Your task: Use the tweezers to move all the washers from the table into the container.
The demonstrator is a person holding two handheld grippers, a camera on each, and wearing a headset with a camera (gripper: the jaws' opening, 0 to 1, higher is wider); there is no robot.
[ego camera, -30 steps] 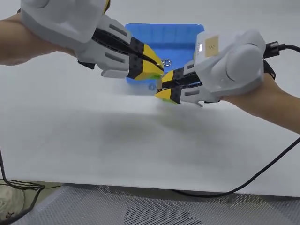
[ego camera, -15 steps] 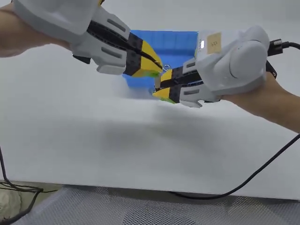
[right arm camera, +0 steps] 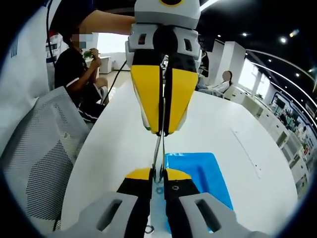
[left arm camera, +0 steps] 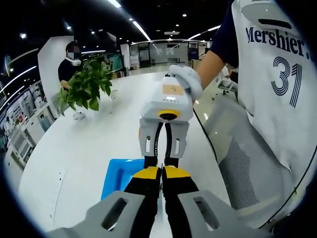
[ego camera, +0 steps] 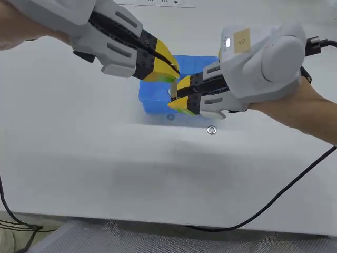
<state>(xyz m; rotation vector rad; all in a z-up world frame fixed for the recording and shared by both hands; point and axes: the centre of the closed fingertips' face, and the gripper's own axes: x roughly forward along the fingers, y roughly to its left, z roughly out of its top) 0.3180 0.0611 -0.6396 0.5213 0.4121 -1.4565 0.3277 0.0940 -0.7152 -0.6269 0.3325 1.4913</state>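
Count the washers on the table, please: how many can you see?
2. One washer lies on the bare table, nearer the person. The second washer lies just in front of the blue container. More may be hidden inside it.

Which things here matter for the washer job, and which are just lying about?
Job: tweezers; washer; second washer; container.
Lying about: cable; plant; chair.
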